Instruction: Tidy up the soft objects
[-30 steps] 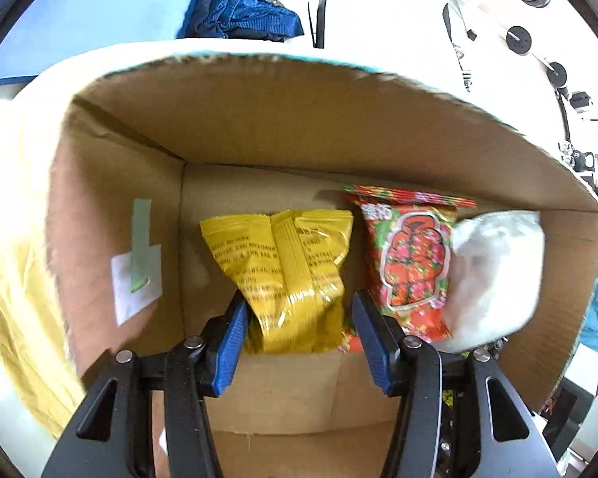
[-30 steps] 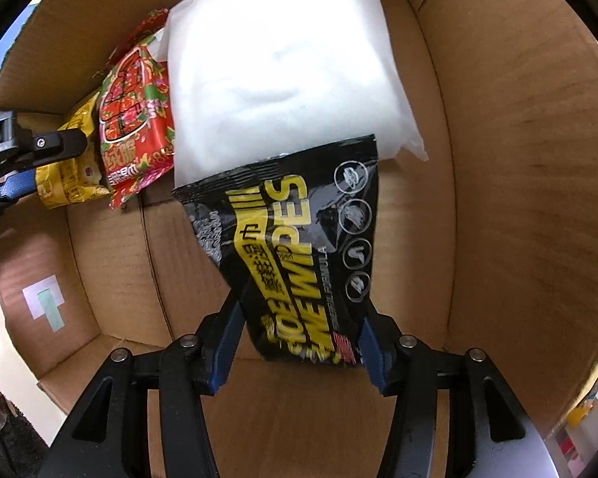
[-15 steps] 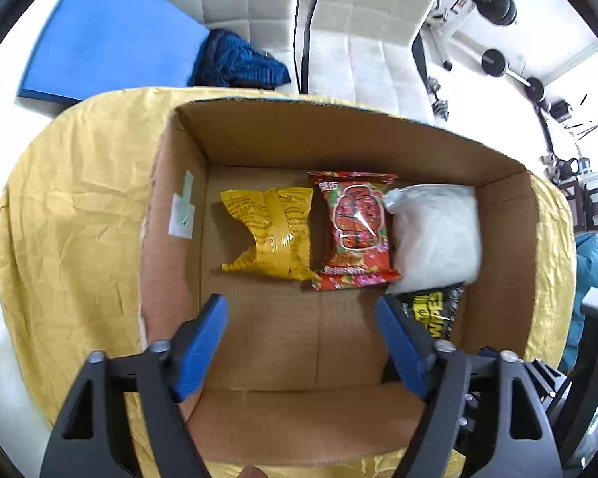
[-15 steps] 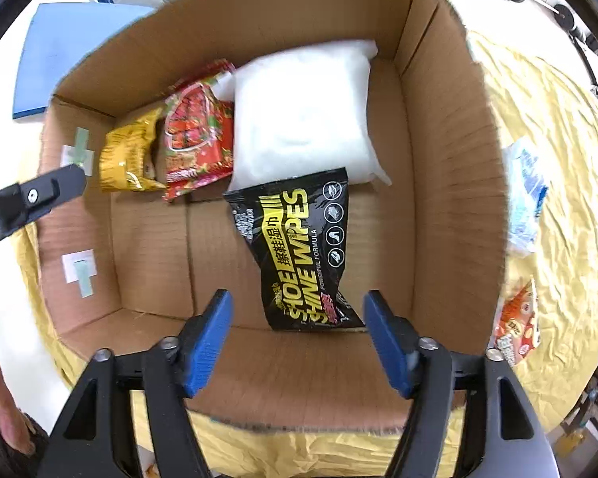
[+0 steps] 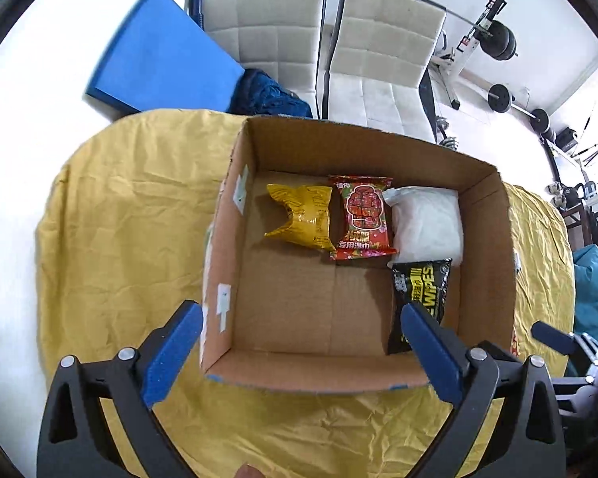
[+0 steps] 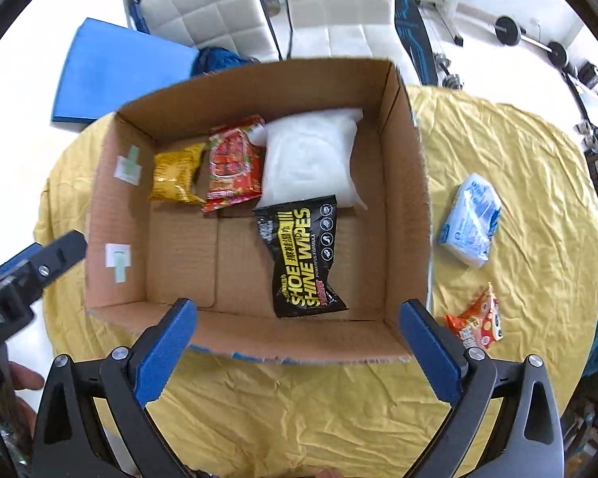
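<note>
Hovering above the near edge of the box (image 5: 235,263), the left gripper (image 5: 299,352) has its jaws spread wide with nothing between the blue pads. Box sits on a yellow cloth (image 5: 119,219), open top.

Inside, along the far wall, left to right: yellow pack (image 5: 303,215), red pack (image 5: 362,217) just beside it and slightly overlapping its edge, white pack (image 5: 426,223) touching the red one. Black wipes pack (image 5: 420,290) lies nearer, its top edge over the white pack's lower edge, close to the right wall. Two taped labels on the inside of the left wall.

The right gripper (image 6: 299,352) is also wide open and empty, held over the box's near rim (image 6: 299,352). In the right wrist view the same row shows: yellow pack (image 6: 175,175), red pack (image 6: 233,163), white pack (image 6: 311,159), black wipes pack (image 6: 303,255) lying flat on the box floor.

Outside the box to the right, on the cloth (image 6: 518,159): a light blue tissue pack (image 6: 472,219) near the box wall, and an orange snack pack (image 6: 476,322) closer to the camera, well apart from the tissue pack. Left gripper's body shows at the left edge of the right wrist view.

Behind the table: blue mat (image 5: 155,55), white chairs (image 5: 378,47), weights (image 5: 498,40).
</note>
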`<state>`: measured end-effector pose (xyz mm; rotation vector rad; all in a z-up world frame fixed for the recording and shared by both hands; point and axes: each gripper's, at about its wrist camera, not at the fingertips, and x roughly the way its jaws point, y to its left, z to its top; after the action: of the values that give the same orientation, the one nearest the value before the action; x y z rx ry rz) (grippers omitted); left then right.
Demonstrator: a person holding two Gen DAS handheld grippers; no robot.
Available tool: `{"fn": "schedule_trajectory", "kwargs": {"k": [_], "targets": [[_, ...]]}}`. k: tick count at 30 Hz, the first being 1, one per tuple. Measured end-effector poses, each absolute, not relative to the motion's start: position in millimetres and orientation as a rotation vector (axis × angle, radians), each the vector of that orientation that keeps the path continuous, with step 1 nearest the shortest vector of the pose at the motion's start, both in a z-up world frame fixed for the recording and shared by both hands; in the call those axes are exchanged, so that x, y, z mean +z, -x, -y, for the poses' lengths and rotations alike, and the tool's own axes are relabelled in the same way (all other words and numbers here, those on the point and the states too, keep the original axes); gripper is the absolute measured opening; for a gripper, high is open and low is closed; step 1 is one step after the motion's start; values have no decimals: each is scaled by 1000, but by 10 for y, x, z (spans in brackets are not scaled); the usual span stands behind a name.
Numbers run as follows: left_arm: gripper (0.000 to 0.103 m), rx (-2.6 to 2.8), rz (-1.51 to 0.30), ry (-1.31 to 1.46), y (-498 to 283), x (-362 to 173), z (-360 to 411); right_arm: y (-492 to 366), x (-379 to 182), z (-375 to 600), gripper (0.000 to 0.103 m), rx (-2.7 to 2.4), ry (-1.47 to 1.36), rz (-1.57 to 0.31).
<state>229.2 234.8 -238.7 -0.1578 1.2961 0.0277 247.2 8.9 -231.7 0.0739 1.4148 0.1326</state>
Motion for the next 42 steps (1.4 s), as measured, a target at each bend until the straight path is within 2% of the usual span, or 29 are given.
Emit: {"fn": "schedule_trajectory", "kwargs": {"k": [17, 26, 34, 39, 42], "targets": [[102, 17, -1122, 78, -1506, -1441, -2086, -1583, -1250, 100, 103, 146, -44, -1220], [102, 2, -1091, 80, -1244, -1254, -2008, -1393, -1060, 164, 103, 167, -62, -1194], [102, 30, -1121, 91, -1232, -1417, -1982, -1508, -1375, 673, 103, 90, -130, -1254], [102, 40, -1170, 76, -1316, -1725, -1821, -1725, -2049, 1487, 103, -88, -182, -1389], [102, 58, -1206, 60, -1432, -1971, -1688, -1807, -2597, 1993, 103, -156, -348, -1507]]}}
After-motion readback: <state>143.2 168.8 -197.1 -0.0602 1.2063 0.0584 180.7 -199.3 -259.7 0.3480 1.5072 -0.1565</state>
